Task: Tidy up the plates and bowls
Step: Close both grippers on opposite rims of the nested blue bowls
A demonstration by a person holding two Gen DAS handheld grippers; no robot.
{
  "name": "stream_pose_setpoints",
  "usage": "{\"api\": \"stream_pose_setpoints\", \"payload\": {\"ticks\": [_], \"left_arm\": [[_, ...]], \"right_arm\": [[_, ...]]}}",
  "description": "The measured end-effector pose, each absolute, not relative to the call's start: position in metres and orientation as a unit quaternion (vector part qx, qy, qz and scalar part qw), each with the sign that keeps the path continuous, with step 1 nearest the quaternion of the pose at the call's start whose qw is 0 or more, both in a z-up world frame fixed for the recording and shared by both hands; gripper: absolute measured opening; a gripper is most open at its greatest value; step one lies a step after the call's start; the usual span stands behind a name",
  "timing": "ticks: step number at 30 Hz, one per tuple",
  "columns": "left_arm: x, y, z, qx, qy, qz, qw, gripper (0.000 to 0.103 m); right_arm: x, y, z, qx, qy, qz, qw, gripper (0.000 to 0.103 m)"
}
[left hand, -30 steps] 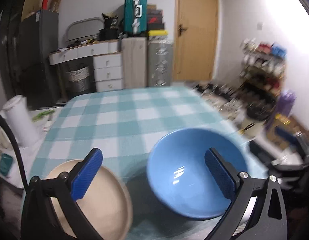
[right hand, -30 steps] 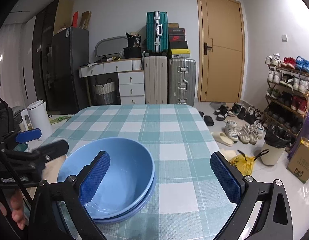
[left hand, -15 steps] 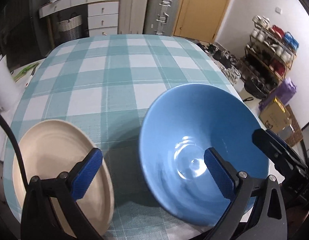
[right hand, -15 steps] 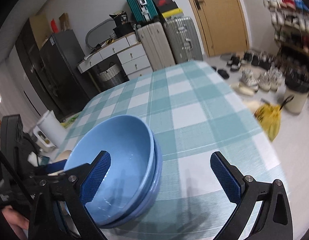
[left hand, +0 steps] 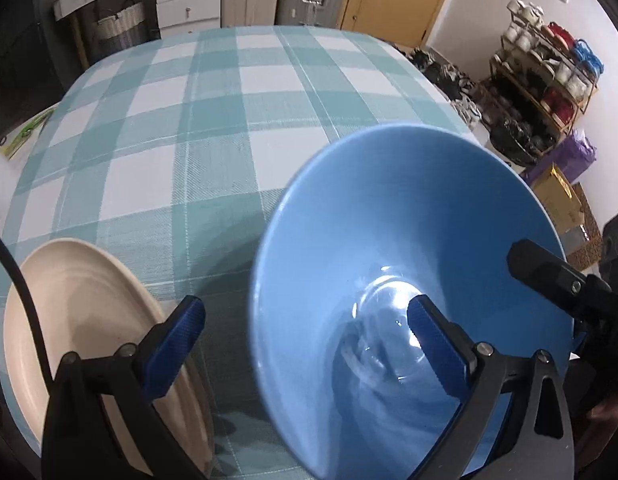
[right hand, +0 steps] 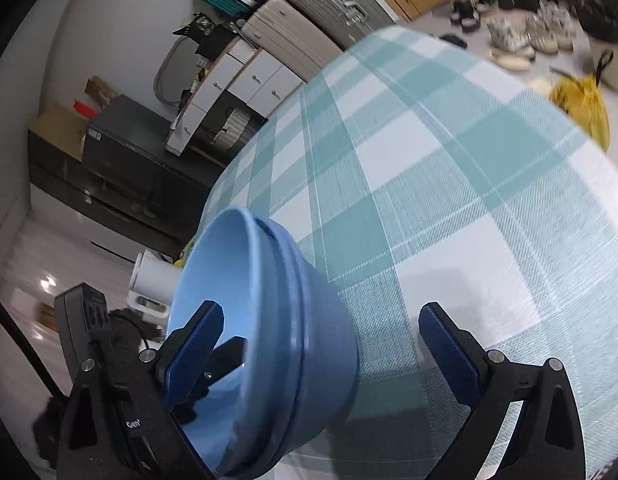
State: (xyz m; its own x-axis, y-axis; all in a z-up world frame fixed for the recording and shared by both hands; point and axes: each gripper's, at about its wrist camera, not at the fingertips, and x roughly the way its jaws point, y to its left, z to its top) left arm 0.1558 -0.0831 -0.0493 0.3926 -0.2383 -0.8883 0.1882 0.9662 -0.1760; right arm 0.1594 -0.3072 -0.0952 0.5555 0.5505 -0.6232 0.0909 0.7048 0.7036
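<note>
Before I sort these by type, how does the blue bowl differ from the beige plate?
The blue bowl is deep with steep walls; the beige plate is shallow and wide. The bowl is glossy blue and nested in a second blue bowl; the plate is matte cream and single. Both sit on the checked tablecloth.

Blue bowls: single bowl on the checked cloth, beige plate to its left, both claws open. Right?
Not single. The right wrist view shows two blue bowls nested, with two rims visible. The rest holds: beige plate to their left, left claw and right claw open.
</note>
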Motion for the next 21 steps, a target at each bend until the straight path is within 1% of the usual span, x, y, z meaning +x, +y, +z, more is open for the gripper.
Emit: {"api": "stream_pose_setpoints", "payload": {"ticks": [2, 4, 7, 10, 13, 17, 18, 19, 20, 21], "left_arm": [[0.157, -0.084, -0.051, -0.023, 0.538, -0.131, 0.832, 0.101], [0.157, -0.085, -0.052, -0.026, 0.54, -0.134, 0.83, 0.101], [0.158, -0.084, -0.054, -0.032, 0.543, -0.137, 0.828, 0.101], [0.159, -0.084, -0.054, -0.033, 0.544, -0.14, 0.827, 0.098], [0.161, -0.08, -0.059, -0.058, 0.557, -0.152, 0.815, 0.093], [0.161, -0.079, -0.06, -0.063, 0.558, -0.153, 0.813, 0.093], [0.16, -0.079, -0.06, -0.064, 0.558, -0.152, 0.814, 0.092], [0.16, -0.08, -0.06, -0.061, 0.558, -0.15, 0.814, 0.089], [0.16, -0.08, -0.06, -0.06, 0.559, -0.15, 0.814, 0.077], [0.16, -0.08, -0.062, -0.066, 0.564, -0.152, 0.809, 0.066]], "right_arm": [[0.162, -0.308, -0.102, 0.374, 0.458, 0.148, 0.793, 0.096], [0.164, -0.307, -0.107, 0.381, 0.466, 0.15, 0.784, 0.094], [0.165, -0.304, -0.111, 0.389, 0.472, 0.157, 0.776, 0.094], [0.166, -0.302, -0.112, 0.393, 0.475, 0.164, 0.77, 0.094], [0.166, -0.299, -0.113, 0.396, 0.477, 0.167, 0.767, 0.094], [0.165, -0.294, -0.111, 0.393, 0.477, 0.165, 0.768, 0.094], [0.165, -0.293, -0.11, 0.391, 0.478, 0.164, 0.769, 0.094], [0.165, -0.291, -0.11, 0.388, 0.479, 0.166, 0.769, 0.092], [0.165, -0.288, -0.11, 0.386, 0.481, 0.174, 0.768, 0.087], [0.165, -0.285, -0.109, 0.384, 0.482, 0.181, 0.767, 0.085]]}}
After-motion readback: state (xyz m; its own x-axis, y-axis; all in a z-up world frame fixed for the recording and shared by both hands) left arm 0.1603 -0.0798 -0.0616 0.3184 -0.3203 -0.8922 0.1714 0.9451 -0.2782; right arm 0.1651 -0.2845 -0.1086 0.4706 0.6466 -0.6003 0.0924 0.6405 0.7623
